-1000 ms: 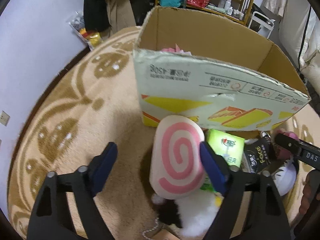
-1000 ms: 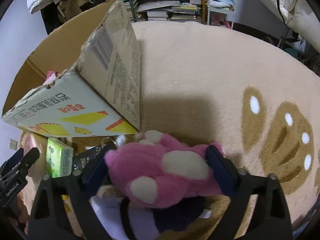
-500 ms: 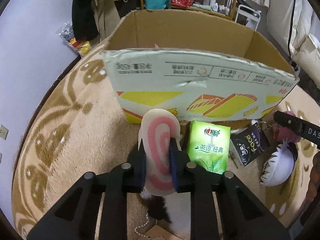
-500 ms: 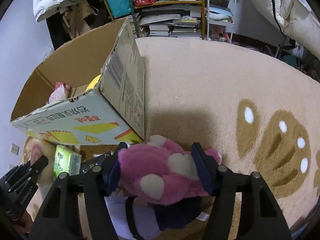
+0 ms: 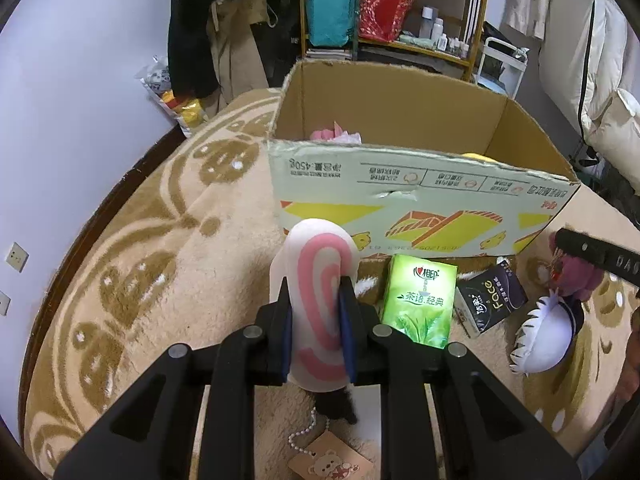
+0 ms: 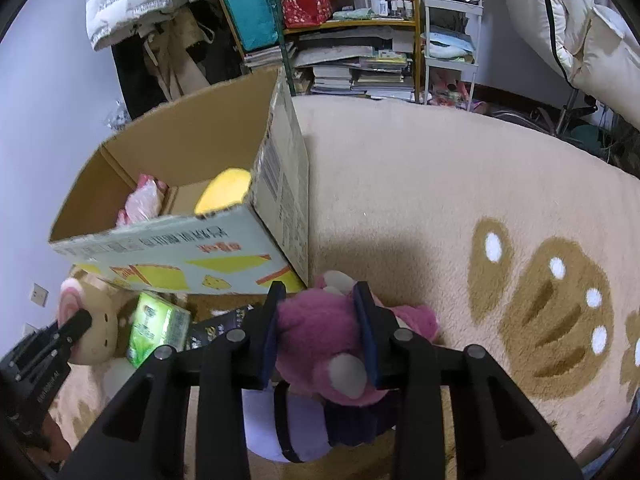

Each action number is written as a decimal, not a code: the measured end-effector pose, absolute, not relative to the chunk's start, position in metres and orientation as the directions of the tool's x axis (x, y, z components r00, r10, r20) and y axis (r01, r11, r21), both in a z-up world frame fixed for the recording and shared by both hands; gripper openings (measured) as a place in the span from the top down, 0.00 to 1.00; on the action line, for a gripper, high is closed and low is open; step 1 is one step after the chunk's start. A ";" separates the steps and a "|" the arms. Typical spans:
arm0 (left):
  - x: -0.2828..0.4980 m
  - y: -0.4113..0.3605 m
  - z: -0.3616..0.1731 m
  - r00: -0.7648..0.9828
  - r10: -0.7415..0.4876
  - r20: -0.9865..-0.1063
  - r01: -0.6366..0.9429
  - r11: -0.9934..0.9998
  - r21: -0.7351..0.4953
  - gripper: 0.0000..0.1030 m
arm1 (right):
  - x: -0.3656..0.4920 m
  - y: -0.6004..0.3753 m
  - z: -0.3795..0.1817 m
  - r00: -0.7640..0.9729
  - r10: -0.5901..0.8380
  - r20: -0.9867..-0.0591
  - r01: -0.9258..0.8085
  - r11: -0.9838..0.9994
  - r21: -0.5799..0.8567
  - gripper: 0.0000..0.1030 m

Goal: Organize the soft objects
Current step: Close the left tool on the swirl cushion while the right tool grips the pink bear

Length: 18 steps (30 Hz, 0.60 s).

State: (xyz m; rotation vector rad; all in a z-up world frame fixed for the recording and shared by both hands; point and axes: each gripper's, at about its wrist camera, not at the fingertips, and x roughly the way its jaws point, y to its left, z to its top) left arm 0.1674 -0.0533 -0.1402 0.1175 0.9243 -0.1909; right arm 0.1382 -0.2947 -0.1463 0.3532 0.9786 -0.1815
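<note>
On the rug (image 5: 168, 248), in front of the box:
Left gripper (image 5: 316, 312): one, closed on the swirl plush (image 5: 320, 280), its two blue pads pressing the plush's sides; the plush stands upright between them, just in front of the box's printed wall.
Right gripper (image 6: 320, 328): one, clamped on the pink bear (image 6: 320, 344), pads squeezing the fur from both sides; the bear sits at the box's near right corner, low over the rug.
Box (image 5: 420, 200): one cardboard box, open at the top, standing on the rug; in the right wrist view two soft things show inside, a pink bundle (image 6: 140, 200) against the left wall and a yellow piece (image 6: 224, 196) beside the near wall.
Tissue packs: two, lying on the rug between the grippers; the green pack (image 5: 420, 300) is just right of the swirl plush, the black pack (image 5: 490, 298) touching or almost touching its right side.
White plush (image 5: 544, 340): one, white with dark trim, on the rug under the pink bear; whether it touches the bear cannot be told.
Tag (image 5: 332, 460): one paper tag on a bead chain, lying on the rug below the left gripper.
Shelf (image 5: 400, 20): one, behind the box, holding a teal bag, a red bag and small bottles.
</note>
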 end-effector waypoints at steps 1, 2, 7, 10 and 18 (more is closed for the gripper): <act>0.166 -0.052 -0.138 0.592 -0.111 -0.798 0.214 0.977 0.023 0.82 | 0.137 -0.297 -0.141 0.563 0.014 -0.826 0.305 0.926 0.223 0.66; 0.165 -0.052 -0.136 0.595 -0.115 -0.795 0.213 0.977 0.018 0.82 | 0.136 -0.298 -0.137 0.571 0.013 -0.821 0.302 0.926 0.225 0.66; 0.158 -0.042 -0.120 0.626 -0.127 -0.770 0.184 0.983 -0.012 0.82 | 0.130 -0.300 -0.113 0.620 0.012 -0.785 0.284 0.929 0.239 0.66; 0.153 -0.035 -0.111 0.647 -0.119 -0.753 0.161 0.987 -0.017 0.82 | 0.124 -0.301 -0.094 0.656 0.011 -0.754 0.272 0.929 0.250 0.66; 0.144 -0.033 -0.069 0.739 -0.090 -0.668 0.149 0.988 0.031 0.83 | 0.112 -0.300 -0.047 0.750 0.023 -0.661 0.221 0.933 0.284 0.66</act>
